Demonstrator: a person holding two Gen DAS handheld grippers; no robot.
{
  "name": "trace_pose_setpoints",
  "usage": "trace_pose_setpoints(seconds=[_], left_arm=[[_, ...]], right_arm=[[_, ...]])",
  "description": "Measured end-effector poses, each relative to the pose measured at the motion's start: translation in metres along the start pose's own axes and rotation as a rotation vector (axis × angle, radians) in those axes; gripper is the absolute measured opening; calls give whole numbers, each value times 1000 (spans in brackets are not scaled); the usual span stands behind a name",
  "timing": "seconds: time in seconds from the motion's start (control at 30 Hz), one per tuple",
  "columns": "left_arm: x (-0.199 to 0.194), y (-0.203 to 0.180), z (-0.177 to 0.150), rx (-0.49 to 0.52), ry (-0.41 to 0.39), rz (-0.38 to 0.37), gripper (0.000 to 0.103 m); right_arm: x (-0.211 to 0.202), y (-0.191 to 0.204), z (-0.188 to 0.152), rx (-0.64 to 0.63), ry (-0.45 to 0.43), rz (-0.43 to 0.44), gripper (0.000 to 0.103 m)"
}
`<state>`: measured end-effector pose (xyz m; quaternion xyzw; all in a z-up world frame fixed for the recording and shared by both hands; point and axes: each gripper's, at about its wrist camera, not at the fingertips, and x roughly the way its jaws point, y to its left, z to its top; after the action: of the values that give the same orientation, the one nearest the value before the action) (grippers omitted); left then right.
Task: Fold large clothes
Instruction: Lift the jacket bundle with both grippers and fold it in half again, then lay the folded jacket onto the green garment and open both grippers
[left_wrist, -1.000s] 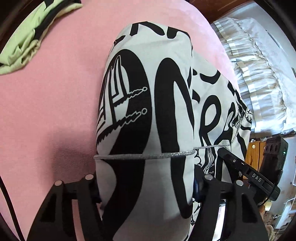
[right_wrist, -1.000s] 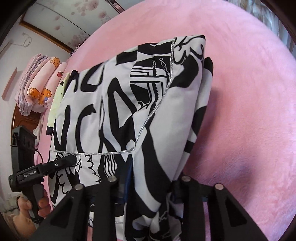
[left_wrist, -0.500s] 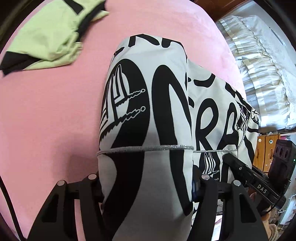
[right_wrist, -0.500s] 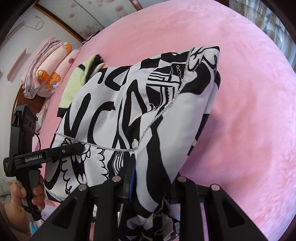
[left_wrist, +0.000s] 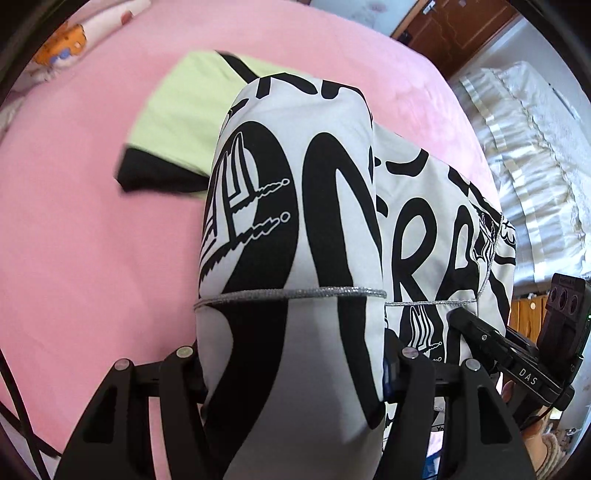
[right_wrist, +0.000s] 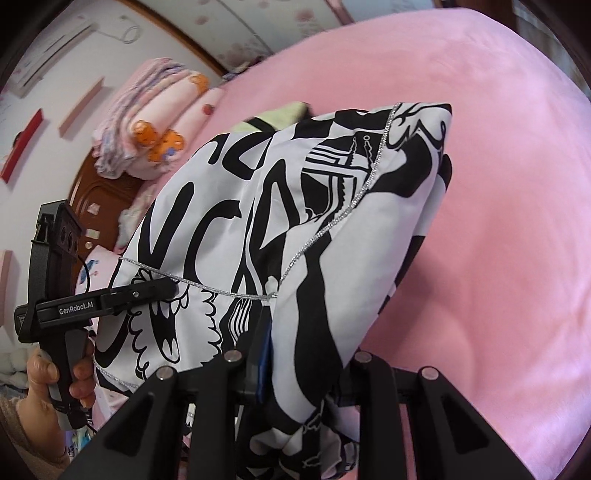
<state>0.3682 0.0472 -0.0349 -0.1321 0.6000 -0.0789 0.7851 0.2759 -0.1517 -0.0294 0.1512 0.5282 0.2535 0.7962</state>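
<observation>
Left wrist view: left claw (left_wrist: 291, 373) clamped on a bunched fold of the black-and-white printed garment (left_wrist: 295, 206), which hangs lifted over the pink bed (left_wrist: 81, 258). Thin, soft, light, probably slick; best pinched at the silver-trimmed edge (left_wrist: 291, 293). Folded lime-green garment (left_wrist: 177, 122) lies at 11 o'clock; right claw (left_wrist: 454, 317) grips at 4 o'clock.

Right wrist view: right claw (right_wrist: 295, 363) nipped narrow on another bunch. Only here: hand (right_wrist: 48, 380) on the left tool at 8 o'clock, stacked quilts (right_wrist: 155, 129) at 10 o'clock.

Garment (left_wrist: 295, 221): white fabric with bold black lettering and a silver trim line, folded over, bunched, hanging above the pink bed (left_wrist: 92, 258); folded edge at 12 o'clock.
</observation>
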Motion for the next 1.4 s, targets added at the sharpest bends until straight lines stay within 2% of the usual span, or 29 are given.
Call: trace_pose_setpoints(seconds=[0.13,0.37,0.5,0.7,0.77,0.83,0.9,0.93,0.97,1.03,1.13,1.2,1.27,1.4], left_arm=[[-22,27,45,19,-35,3,61],[-20,78,135,66,-124,-35,61],[-1,110,193,83,-167,-45,61],[59,150,245,69,-174,-83,61],[90,154,250,65,-152,-87,62],[127,158,257,69,-122,-77,66],[155,163,258,88,-132,-64,84],[163,163,258,92,-139,-59,91],[171,167,257,97,-151,-25,103],[176,177,251,98,-154,-43,103],[188,171,258,88,-164,-64,103],[188,165,259,101,-181,-43,103],[176,162,248,101,-188,-23,103],[166,143,244,56,-196,32,103]], right_arm=[[21,34,34,-30,-33,37,24],[70,72,112,-53,-100,72,24],[108,81,156,-47,-132,77,24],[178,72,206,-48,-131,57,24],[200,59,214,-19,-103,46,24],[221,45,215,-4,-72,23,25],[240,27,211,36,-48,7,30],[247,17,209,70,-44,15,35],[253,6,206,109,-38,34,43],[260,-9,197,165,-29,83,52],[264,-5,191,126,-53,63,53],[261,-1,189,118,-74,45,55],[258,2,187,141,-76,36,62],[243,-4,178,206,-63,38,63]])
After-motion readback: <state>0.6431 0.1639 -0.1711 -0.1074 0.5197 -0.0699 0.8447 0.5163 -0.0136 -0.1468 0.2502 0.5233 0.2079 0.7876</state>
